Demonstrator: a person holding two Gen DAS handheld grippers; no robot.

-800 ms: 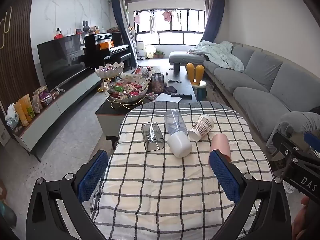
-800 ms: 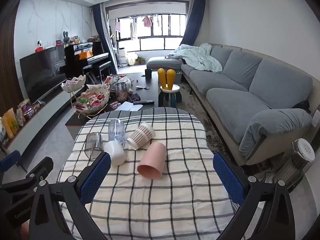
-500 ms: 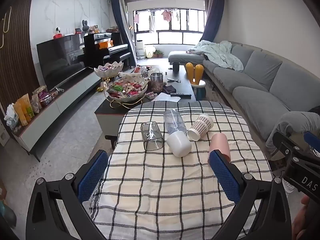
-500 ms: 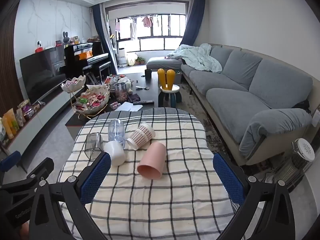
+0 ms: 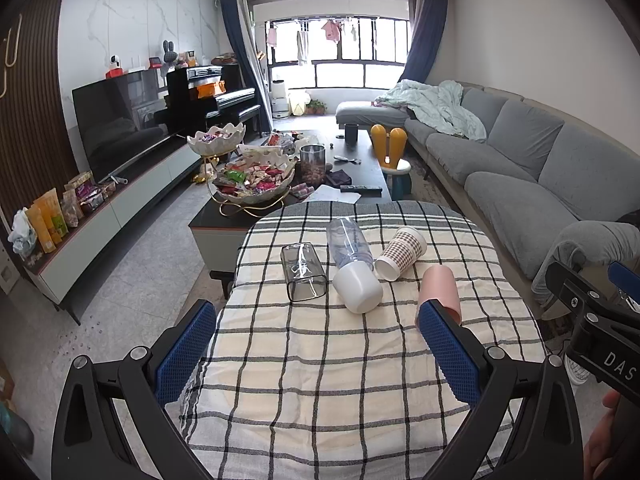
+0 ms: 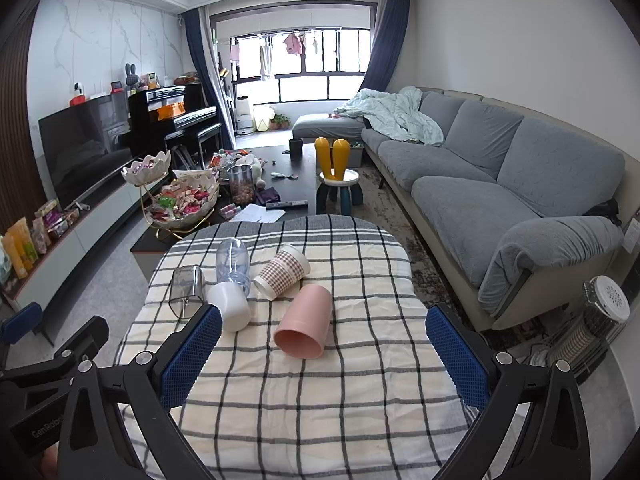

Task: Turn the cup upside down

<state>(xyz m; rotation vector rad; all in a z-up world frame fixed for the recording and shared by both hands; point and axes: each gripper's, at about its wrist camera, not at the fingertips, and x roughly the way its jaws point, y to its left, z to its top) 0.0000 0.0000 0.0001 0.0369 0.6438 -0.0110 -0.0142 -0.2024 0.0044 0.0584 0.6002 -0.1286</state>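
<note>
Left wrist view: almost nothing has changed over the last second, just a slight camera drift, so no approach has started. Left gripper (image 5: 318, 350) has its fingers spread wide with nothing between them, hovering over the near half of the table (image 5: 360, 380). All four cups lie on their sides toward the far end. Clear glass cup (image 5: 302, 270) is nearest the left edge. White cup (image 5: 358, 290) is just beside it, touching the clear plastic bottle (image 5: 348, 242) behind it. Checked paper cup (image 5: 402, 254) is next along to the right, and whether its rim touches the white cup I cannot tell. Pink cup (image 5: 440, 288) is closest to the right edge, its mouth partly hidden behind the left gripper's right finger pad.

Right wrist view: same story, the frame is static. Right gripper (image 6: 322, 358) is also wide open and empty, centred over the near half. Pink cup (image 6: 306, 326) lies on its side straight ahead between the finger lines, mouth toward the camera, apart from the other cups.

Judgement: the task has not begun; no cup is gripped or inverted. Pink cup looks like the likely target for the right gripper. It needs an advance, a close across the wall, then a rotation to set it mouth down. The cloth may bunch, and the cup could roll.
</note>
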